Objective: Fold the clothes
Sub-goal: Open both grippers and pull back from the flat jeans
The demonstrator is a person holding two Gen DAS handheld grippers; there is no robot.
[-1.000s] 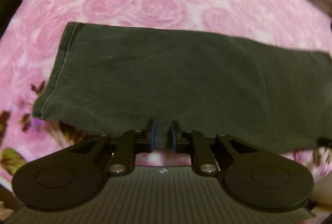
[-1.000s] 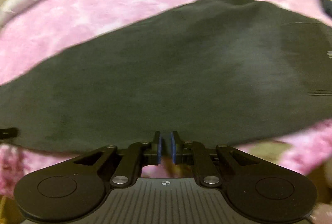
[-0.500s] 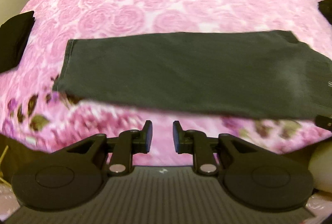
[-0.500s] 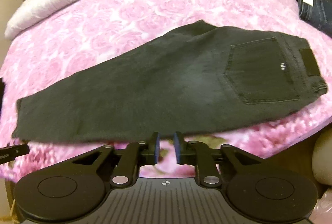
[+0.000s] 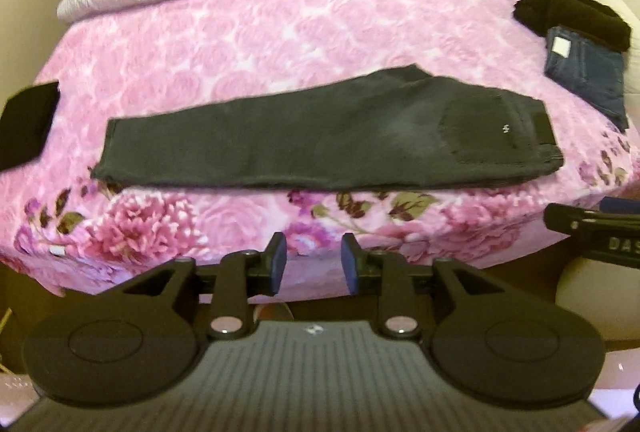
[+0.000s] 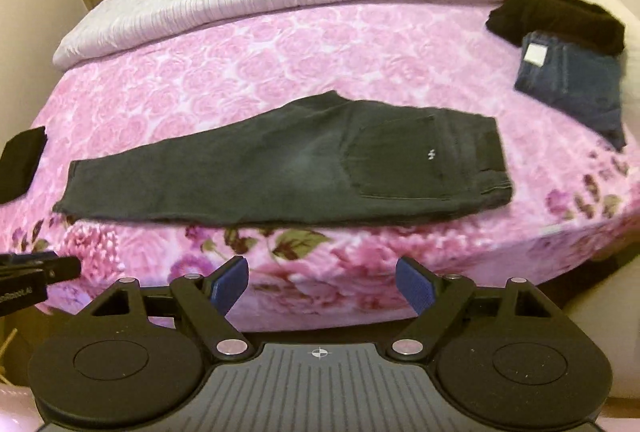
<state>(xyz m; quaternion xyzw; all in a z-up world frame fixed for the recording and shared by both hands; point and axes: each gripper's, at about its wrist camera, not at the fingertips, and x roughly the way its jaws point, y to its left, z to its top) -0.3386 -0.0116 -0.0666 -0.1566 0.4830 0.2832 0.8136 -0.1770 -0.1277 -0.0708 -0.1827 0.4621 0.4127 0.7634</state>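
Black jeans [image 5: 328,140] lie folded lengthwise across a pink floral blanket [image 5: 280,32].
The left gripper [image 5: 311,259] and right gripper [image 6: 322,286], jaws just opening, hang empty above the bed's near edge.

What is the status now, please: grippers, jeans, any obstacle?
Left gripper and right gripper open, jaws just opening, nothing between. Black jeans flat on pink blanket, folded lengthwise. No obstacle.
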